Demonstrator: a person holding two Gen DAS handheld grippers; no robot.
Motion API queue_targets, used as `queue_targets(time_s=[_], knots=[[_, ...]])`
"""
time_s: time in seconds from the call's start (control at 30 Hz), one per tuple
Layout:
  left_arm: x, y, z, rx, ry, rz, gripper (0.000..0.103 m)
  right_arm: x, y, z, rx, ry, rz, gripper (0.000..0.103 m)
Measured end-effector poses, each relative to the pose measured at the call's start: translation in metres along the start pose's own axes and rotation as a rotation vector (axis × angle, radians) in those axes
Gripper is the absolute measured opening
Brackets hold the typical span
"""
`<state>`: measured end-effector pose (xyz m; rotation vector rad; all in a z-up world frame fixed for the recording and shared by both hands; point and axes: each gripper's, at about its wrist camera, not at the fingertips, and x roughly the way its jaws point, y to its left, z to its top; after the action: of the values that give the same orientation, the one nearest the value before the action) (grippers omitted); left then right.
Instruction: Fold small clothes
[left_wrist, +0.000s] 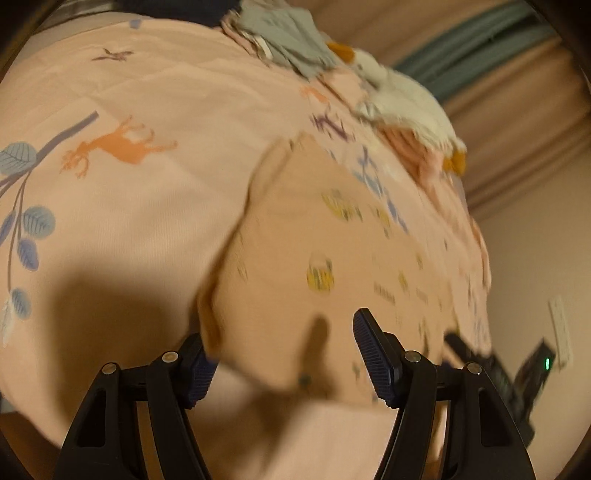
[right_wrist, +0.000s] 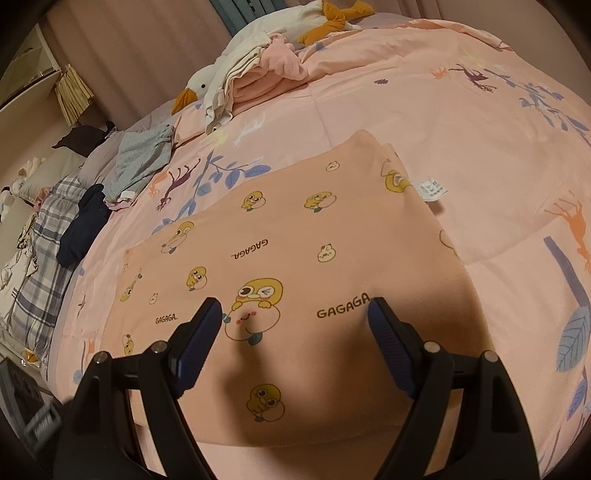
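Peach cotton top (right_wrist: 295, 236) with little duck prints lay flat on the pink bedspread (right_wrist: 461, 122), right under and ahead of my right claw (right_wrist: 295, 314), long side running left-near to right-far, care tag at the far corner. Both claws were spread open, gripping nothing. My left claw (left_wrist: 280, 339) straddled its near edge, so left was closer.

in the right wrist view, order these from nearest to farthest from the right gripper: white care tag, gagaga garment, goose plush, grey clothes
1. gagaga garment, right under the right gripper
2. white care tag, at the garment's far right edge
3. grey clothes, far left on the bed
4. goose plush, beyond them, by the curtain
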<state>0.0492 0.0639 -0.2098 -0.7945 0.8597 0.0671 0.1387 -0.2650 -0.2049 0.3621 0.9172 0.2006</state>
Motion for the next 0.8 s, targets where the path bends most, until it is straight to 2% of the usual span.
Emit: queue_targets(time_s=[0.1,0.17,0.23,0.33,0.37,0.43,0.47,0.6,0.67,0.77,0.8], knots=[[0.011,-0.003,0.006,-0.011,-0.061,0.042,0.067,-0.002,-0.002,0.0,0.004,-0.003,0.027,0.08],[0.014,-0.007,0.008,0.011,-0.095,0.077,0.062,-0.007,0.0,0.0,-0.01,-0.011,0.116,0.069],[0.018,-0.014,0.005,0.067,-0.11,0.136,0.058,-0.01,0.001,-0.001,-0.012,0.0,0.235,0.052],[0.022,-0.025,-0.003,0.154,-0.129,0.228,0.053,-0.008,0.007,-0.006,-0.02,0.033,0.381,0.038],[0.024,-0.029,-0.007,0.194,-0.133,0.269,0.053,-0.005,0.01,-0.009,-0.03,0.056,0.389,0.038],[0.026,-0.032,-0.009,0.223,-0.137,0.308,0.051,0.005,0.018,-0.015,-0.061,0.102,0.328,0.039],[0.025,-0.032,-0.011,0.233,-0.144,0.322,0.046,0.009,0.021,-0.018,-0.078,0.117,0.306,0.039],[0.023,-0.032,-0.013,0.259,-0.133,0.309,0.031,0.014,0.034,-0.03,-0.144,0.156,0.267,0.04],[0.02,-0.031,-0.012,0.251,-0.127,0.268,0.021,0.011,0.038,-0.033,-0.194,0.153,0.258,0.038],[0.018,-0.028,-0.008,0.24,-0.12,0.231,0.017,0.015,0.03,-0.032,-0.165,0.177,0.287,0.037],[0.019,-0.028,-0.008,0.239,-0.115,0.224,0.017,0.017,0.026,-0.032,-0.146,0.186,0.293,0.032]])
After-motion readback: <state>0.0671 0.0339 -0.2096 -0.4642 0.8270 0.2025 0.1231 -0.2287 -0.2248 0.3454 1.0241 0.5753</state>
